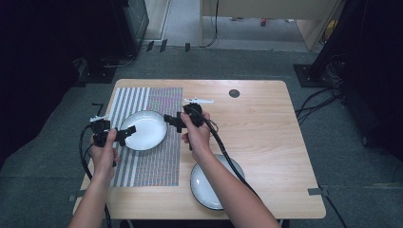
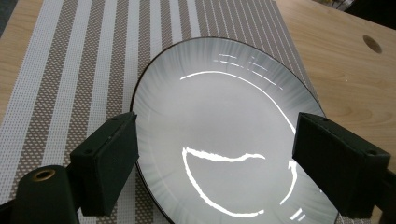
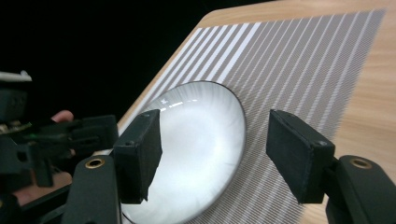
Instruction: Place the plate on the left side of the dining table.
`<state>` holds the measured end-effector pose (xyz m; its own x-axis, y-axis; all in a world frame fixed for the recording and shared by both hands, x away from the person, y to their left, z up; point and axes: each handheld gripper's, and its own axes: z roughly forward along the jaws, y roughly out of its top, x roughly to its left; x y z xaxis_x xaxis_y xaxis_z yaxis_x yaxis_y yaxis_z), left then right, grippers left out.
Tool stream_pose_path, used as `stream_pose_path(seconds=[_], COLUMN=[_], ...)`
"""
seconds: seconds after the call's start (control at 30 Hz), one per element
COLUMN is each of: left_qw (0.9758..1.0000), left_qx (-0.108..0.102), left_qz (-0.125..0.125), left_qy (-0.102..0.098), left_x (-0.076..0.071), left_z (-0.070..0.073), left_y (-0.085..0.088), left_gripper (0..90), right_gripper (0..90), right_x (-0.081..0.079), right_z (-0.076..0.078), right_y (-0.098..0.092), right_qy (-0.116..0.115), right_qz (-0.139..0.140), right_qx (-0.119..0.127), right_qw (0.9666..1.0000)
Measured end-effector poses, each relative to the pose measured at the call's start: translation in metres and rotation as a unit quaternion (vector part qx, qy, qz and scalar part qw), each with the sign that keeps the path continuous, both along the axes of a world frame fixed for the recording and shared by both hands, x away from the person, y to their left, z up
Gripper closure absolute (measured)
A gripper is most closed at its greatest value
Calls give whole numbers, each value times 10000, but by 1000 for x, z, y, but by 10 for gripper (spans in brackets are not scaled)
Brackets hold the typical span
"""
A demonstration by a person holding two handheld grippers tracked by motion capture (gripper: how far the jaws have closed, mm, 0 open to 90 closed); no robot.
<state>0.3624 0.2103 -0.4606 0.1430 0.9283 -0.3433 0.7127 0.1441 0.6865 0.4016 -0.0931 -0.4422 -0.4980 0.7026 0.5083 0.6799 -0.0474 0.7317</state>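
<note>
On top of the striped woven placemat [image 1: 157,166], grey-brown w/ white bands, sits the round white glazed plate w/ thin dark rim [image 1: 144,130], toward the mat's far half. Left gripper [image 1: 127,134] hangs at the plate's left edge, right gripper [image 1: 171,120] at its right edge; both pairs of black block-shaped jaws are spread, nothing pinched, pads not touching the plate. Each is gripped by a bare hand, cables trailing back.

Mat lies on the left part of the pale wooden table w/ rounded corners [image 1: 266,123]. A second round white plate [image 1: 209,187] rests on bare wood to the mat's right, at the near edge, partly under the right forearm. A small white strip [image 1: 199,100] lies just beyond the mat's far right corner; a dark round cable hole [image 1: 234,93] sits further right of it.

Left gripper view gives what the high view can't: fine radial ribbing on the plate's [image 2: 224,121] slope, glossy curved light reflections, the mat's [image 2: 70,84] mesh-like weave. Right gripper view shows the plate [image 3: 205,140] from the side, shallow and smooth, w/ the other gripper [image 3: 56,140] beyond it.
</note>
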Motion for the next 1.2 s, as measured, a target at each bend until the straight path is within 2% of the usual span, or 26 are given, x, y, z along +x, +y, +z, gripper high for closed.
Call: stream_pose_path(seconds=[0.03,0.1,0.2,0.43,0.63,0.9,1.2], left_qw=[10000,10000,9999,9998,9992,9983,9967], left_qx=[8,3,7,72,249,268,326], left_qz=[3,13,68,-30,-123,-210,-335], left_qy=[-4,-68,-100,-179,-283,-463,-668], left_x=[-2,-7,-13,-28,-45,-65,-86], left_z=[0,1,1,3,9,15,15], left_y=[0,0,-1,-5,-15,-26,-38], left_gripper=[146,146,146,147,147,146,146], right_gripper=[339,333,310,299,294,284,281], right_x=[-3,-8,-17,-37,-53,-75,-97], right_z=[2,3,5,10,14,18,15], right_y=[-4,-10,-23,-52,-75,-98,-121], right_qy=[-123,-214,-288,-431,-603,-751,-873], right_qz=[64,81,99,136,92,70,9], right_qx=[-133,-268,-347,-357,-447,-534,-651], right_qw=[9998,9994,9989,9983,9971,9957,9941])
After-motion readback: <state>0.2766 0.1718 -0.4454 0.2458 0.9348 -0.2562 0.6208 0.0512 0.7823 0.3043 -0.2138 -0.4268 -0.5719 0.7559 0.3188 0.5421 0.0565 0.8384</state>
